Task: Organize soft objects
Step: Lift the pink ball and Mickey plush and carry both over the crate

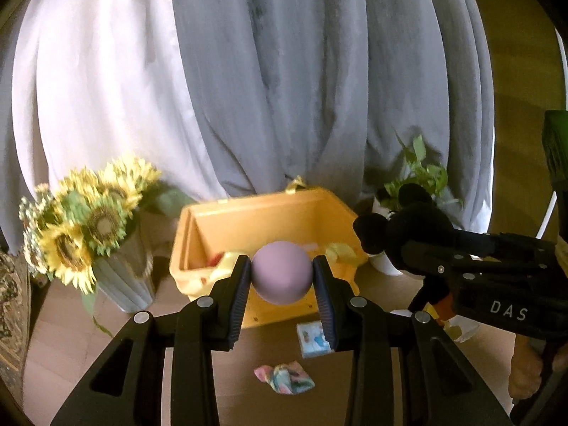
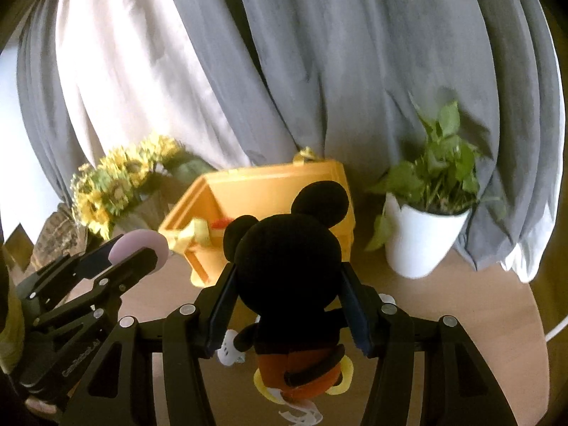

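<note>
My left gripper (image 1: 282,271) is shut on a soft lilac ball (image 1: 282,271), held in the air in front of the yellow bin (image 1: 269,209). My right gripper (image 2: 287,277) is shut on the black head of a mouse plush (image 2: 287,266) with red shorts, which hangs below the fingers. In the left wrist view the plush (image 1: 408,227) and right gripper (image 1: 419,252) appear at the right. In the right wrist view the ball (image 2: 138,248) and left gripper (image 2: 131,252) appear at the left, beside the bin (image 2: 269,184). Yellow and red soft items lie inside the bin.
On the wooden table (image 1: 71,333) lie a crumpled pastel cloth (image 1: 284,378) and a small printed packet (image 1: 314,339). A vase of sunflowers (image 1: 88,227) stands left of the bin, a white potted plant (image 2: 426,234) right of it. Grey and white curtains (image 1: 284,71) hang behind.
</note>
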`<state>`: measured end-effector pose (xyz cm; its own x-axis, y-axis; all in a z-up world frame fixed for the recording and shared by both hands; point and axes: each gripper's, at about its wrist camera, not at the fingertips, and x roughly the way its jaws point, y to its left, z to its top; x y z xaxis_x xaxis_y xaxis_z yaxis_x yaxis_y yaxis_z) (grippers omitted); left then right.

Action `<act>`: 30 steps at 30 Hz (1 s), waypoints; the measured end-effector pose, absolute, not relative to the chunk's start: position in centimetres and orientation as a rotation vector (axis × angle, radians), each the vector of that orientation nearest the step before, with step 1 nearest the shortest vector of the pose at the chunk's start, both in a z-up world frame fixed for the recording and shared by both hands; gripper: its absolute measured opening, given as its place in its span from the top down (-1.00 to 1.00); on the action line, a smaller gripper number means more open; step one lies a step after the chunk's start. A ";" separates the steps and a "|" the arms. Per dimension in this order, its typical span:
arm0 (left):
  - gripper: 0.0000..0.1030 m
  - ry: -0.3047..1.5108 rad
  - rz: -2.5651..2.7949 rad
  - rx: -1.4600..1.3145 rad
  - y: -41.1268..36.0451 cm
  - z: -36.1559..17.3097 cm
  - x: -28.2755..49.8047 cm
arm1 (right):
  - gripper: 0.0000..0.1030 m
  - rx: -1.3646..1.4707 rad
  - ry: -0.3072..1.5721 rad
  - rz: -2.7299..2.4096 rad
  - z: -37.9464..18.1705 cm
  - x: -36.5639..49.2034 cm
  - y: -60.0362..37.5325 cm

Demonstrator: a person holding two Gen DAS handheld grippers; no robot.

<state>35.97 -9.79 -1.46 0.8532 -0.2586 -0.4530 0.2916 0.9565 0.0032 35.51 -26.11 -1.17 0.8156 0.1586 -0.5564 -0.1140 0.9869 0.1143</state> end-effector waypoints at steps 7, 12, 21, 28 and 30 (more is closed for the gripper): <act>0.31 0.404 -0.271 0.072 -9.5 0.8 36.5 | -0.11 0.074 0.537 0.160 1.0 36.2 -25.9; 0.31 0.368 -0.270 0.066 -9.2 2.5 37.0 | -0.11 0.076 0.489 0.168 2.6 36.9 -26.0; 0.31 0.324 -0.252 0.072 -9.1 4.7 38.7 | -0.11 0.103 0.441 0.193 4.8 38.6 -26.0; 0.31 0.316 -0.245 0.074 -8.9 5.3 40.7 | -0.11 0.123 0.439 0.210 5.5 40.6 -26.0; 0.31 0.317 -0.243 0.079 -8.7 5.4 41.4 | -0.11 0.130 0.440 0.217 5.7 41.4 -26.2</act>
<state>41.38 -8.73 5.43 0.9215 -0.2237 -0.3175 0.2484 0.9678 0.0393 41.36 -26.17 5.68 0.8822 0.2359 -0.4075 -0.1799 0.9687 0.1712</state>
